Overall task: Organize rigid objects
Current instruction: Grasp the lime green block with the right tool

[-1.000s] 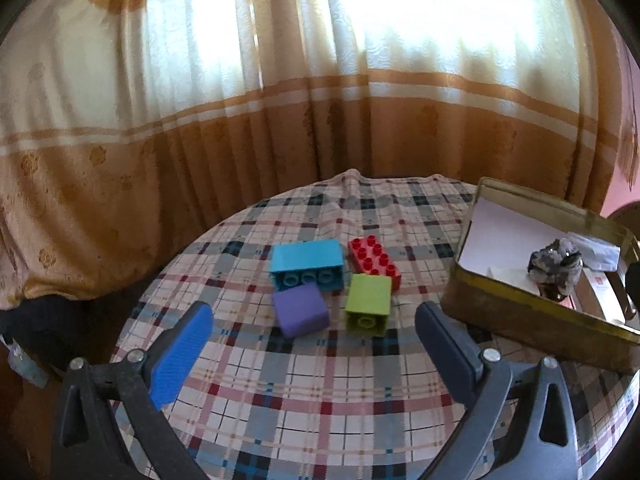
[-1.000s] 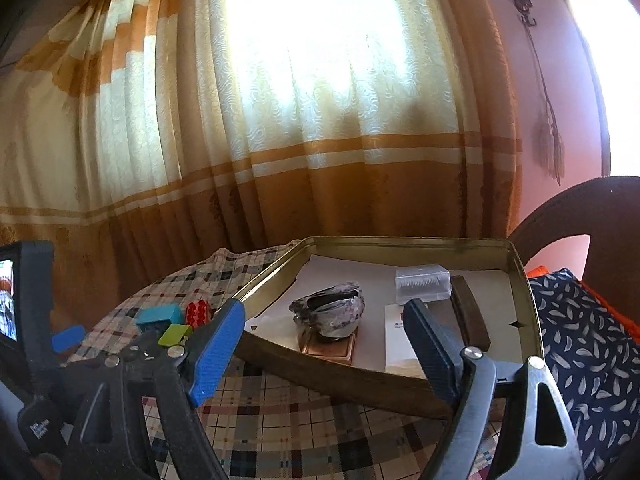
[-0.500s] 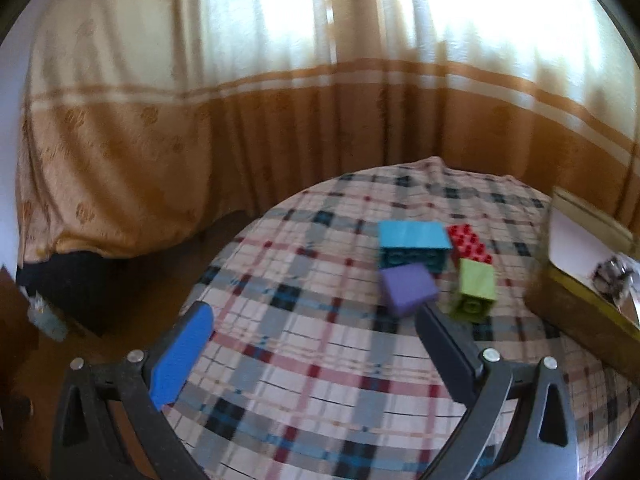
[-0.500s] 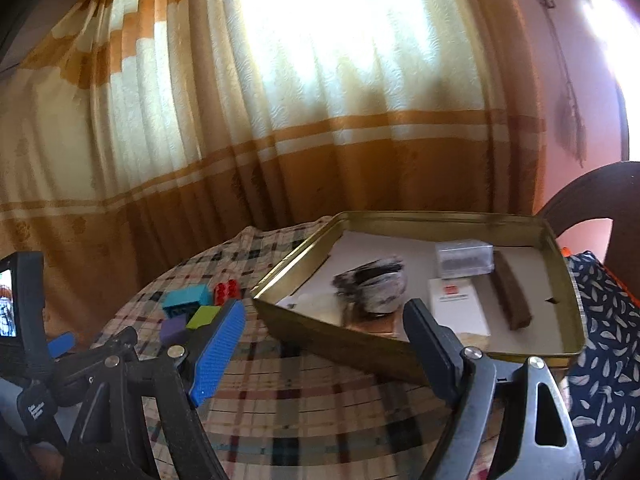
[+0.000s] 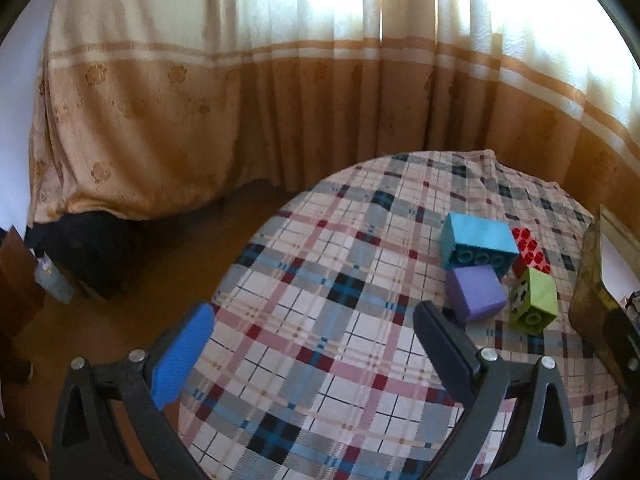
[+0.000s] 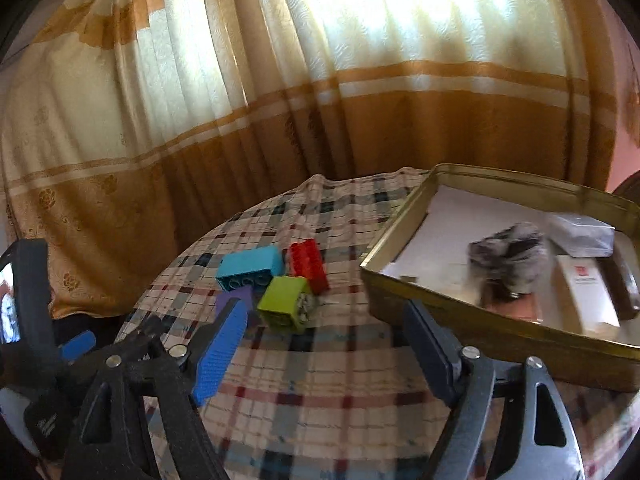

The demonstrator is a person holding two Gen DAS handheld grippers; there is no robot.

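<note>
- While both jaws stand wide apart with nothing between them, the left hand-held gripper (image 5: 314, 344) fills the bottom of its own view, hanging over the plaid-covered worktop (image 5: 320, 320).
- Its blue pad sits at lower left of that frame and its dark pad at lower centre-right, just short of the purple block (image 5: 474, 294).
- In its own view, the right hand-held gripper (image 6: 324, 344) is likewise open and empty; its jaws have just closed in slightly, with only the cloth seen between them.
- At the left edge of the right wrist view, the left hand-held gripper's body and a small lit screen show.
- Four toy blocks cluster together on the worktop, at centre-right of the left view and centre-left of the right view.
- The blue block (image 5: 478, 246) lies on its side with its hollow underside facing the camera; the purple block lies touching it below.
- The red block (image 5: 530, 248) lies stud-side up just right of the blue one.
- The green block (image 5: 534, 306) lies tilted on its side below the red one, a printed face showing.
- A brass-coloured tin tray (image 6: 460, 312) stands near the blocks, at the right of both frames, holding a grey mottled lump (image 6: 508, 254), a white box (image 6: 586, 302), a clear packet (image 6: 580, 234) and a dark bar.
- Orange and cream curtains (image 6: 280, 100) hang behind the worktop.
</note>
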